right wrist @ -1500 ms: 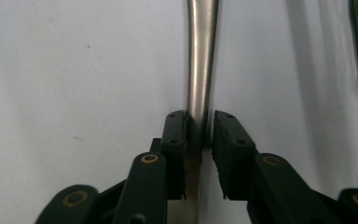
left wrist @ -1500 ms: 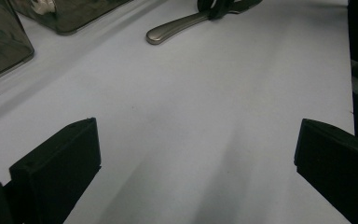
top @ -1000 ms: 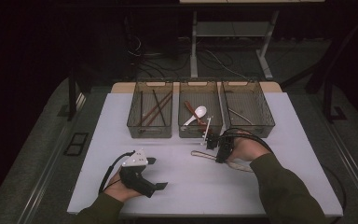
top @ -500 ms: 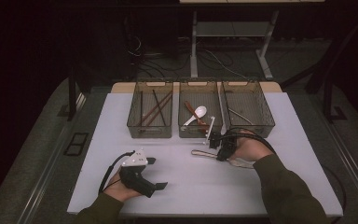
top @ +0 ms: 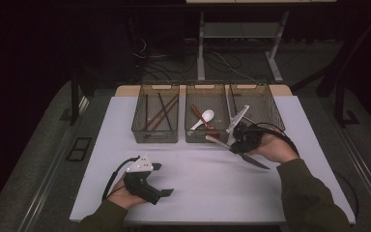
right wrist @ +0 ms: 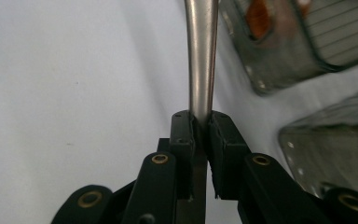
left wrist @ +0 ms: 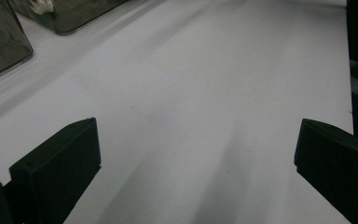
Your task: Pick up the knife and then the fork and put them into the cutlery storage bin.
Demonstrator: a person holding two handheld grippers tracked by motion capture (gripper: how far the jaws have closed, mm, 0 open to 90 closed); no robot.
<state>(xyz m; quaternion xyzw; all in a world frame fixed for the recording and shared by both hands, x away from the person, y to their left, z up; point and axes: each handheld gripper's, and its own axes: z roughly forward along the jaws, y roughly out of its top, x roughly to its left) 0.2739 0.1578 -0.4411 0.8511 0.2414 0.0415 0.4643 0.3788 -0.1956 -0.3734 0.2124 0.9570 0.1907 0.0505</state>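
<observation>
Metal knife [top: 239, 153] is now off the table, clamped mid-length in the right gripper [top: 241, 140]. A second ago it lay flat just in front of the middle bin [top: 207, 137]; now it hangs tilted, one end toward that bin, the other toward the person. The right gripper view confirms it: jaws pinched tight on the steel shaft [right wrist: 201, 60]. The pick looks done; the next step is likely a drop into the right bin [top: 265, 108], which already holds metal cutlery. Right hand [top: 273, 147] has lifted and moved slightly right, forearm angled in from bottom right. Left gripper [top: 147, 181] unchanged: parked on the white table [top: 198, 188], jaws wide apart, holding nothing.
</observation>
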